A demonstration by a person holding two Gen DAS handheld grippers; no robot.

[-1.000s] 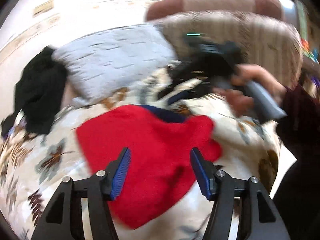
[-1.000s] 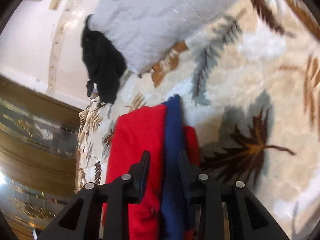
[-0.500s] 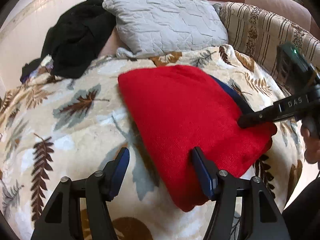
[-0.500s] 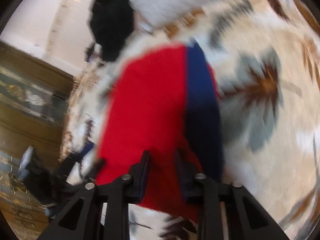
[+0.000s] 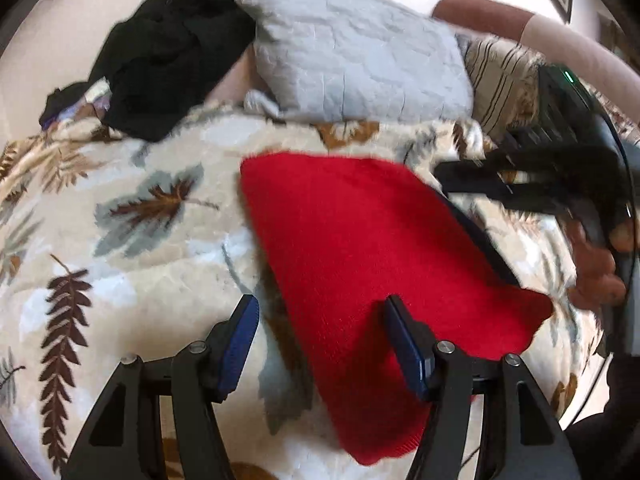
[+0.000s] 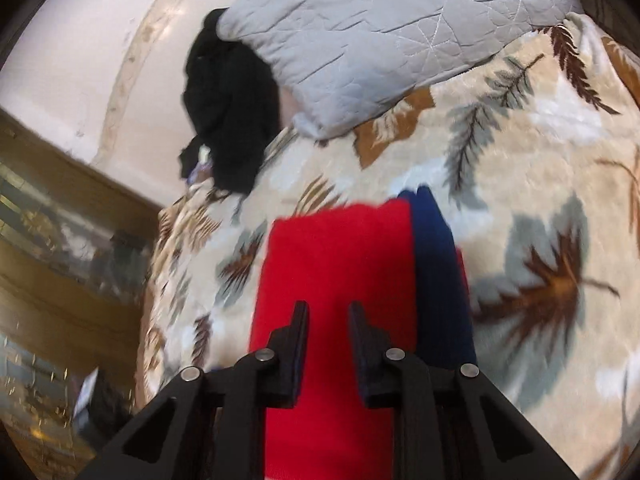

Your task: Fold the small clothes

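The left gripper (image 5: 320,322) stands wide open just above the near edge of a folded red knit garment (image 5: 372,240), gripping nothing. The right gripper (image 6: 328,316), its jaws narrow and just now opening slightly, hovers over the same garment, empty. The garment, edged with a navy band (image 6: 434,264), lies flat on a leaf-patterned blanket (image 5: 132,216), with a grey pillow (image 5: 356,60) and a black clothes heap (image 5: 168,52) beyond.

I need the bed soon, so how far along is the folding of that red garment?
Looks done: the red garment lies folded over on the blanket, a navy band showing along one edge. In hand: nothing. The left gripper hovers open above it; the right gripper, narrowly open, has just opened slightly, holding no cloth. Left: the black clothes by the pillow remain a heap.
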